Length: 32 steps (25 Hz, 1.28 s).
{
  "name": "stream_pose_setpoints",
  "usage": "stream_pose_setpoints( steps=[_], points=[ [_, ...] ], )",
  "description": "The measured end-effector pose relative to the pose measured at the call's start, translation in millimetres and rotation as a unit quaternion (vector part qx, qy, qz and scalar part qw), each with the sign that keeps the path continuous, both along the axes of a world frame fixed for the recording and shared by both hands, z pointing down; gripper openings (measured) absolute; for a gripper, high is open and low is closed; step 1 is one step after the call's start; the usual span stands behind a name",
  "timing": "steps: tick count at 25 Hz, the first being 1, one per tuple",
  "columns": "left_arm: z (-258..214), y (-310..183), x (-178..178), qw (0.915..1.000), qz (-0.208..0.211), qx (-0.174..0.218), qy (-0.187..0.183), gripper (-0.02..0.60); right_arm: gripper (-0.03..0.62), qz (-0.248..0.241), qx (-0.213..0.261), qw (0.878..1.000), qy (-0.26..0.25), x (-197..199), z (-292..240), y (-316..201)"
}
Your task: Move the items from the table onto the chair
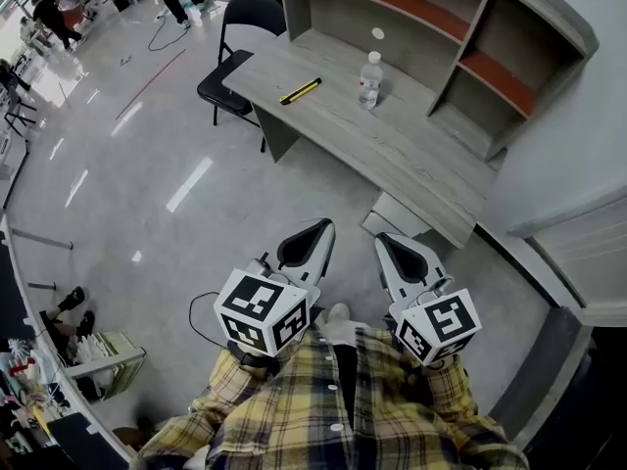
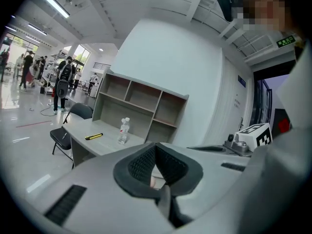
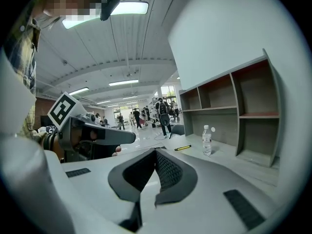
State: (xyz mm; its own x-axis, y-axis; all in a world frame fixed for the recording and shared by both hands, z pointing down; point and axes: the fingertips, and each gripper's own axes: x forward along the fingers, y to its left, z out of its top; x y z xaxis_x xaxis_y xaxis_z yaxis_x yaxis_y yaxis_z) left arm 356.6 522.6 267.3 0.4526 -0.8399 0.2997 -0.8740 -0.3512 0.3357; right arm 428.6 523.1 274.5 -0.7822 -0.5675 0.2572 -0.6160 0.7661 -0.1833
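Note:
A clear water bottle [image 1: 369, 79] stands upright on the grey wooden table [image 1: 411, 155], with a yellow-and-black marker [image 1: 301, 91] lying to its left. A black folding chair [image 1: 235, 62] stands at the table's far left end. Both grippers are held close to my body, well short of the table. My left gripper [image 1: 312, 233] is shut with nothing in it. My right gripper [image 1: 396, 248] is shut too and holds nothing. In the left gripper view the bottle [image 2: 124, 131], marker [image 2: 93, 136] and chair [image 2: 67, 130] show far ahead; in the right gripper view the bottle [image 3: 207, 140] and marker [image 3: 183, 147] do.
A shelf unit [image 1: 441, 18] with open compartments rises along the table's back. A small white cap or disc [image 1: 378, 33] lies near it. Shiny floor [image 1: 147, 184] stretches left; people and cables stand far off. A shelf of clutter [image 1: 69, 360] sits at lower left.

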Motion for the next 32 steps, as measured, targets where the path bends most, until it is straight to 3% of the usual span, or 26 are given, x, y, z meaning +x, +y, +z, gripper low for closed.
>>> stream_pose_setpoints(
  steps=[9, 21, 27, 32],
  points=[
    [12.0, -58.1, -78.1, 1.0, -0.009, -0.004, 0.001, 0.003, 0.017, 0.005, -0.014, 1.0, 0.003, -69.1, 14.0, -57.5],
    [16.8, -165.7, -223.6, 0.9985, 0.052, -0.012, -0.014, 0.003, 0.017, 0.095, -0.033, 0.995, 0.008, -192.3, 25.3, -164.3],
    [32.6, -197.3, -257.5, 0.9968, 0.072, -0.032, -0.007, 0.003, 0.017, 0.133, -0.051, 0.99, 0.014, -214.8, 36.0, -191.1],
    [48.3, -231.9, -260.2, 0.9954, 0.083, -0.048, 0.002, 0.003, 0.017, 0.149, -0.063, 0.987, 0.024, -213.6, 46.0, -221.9]
  ],
)
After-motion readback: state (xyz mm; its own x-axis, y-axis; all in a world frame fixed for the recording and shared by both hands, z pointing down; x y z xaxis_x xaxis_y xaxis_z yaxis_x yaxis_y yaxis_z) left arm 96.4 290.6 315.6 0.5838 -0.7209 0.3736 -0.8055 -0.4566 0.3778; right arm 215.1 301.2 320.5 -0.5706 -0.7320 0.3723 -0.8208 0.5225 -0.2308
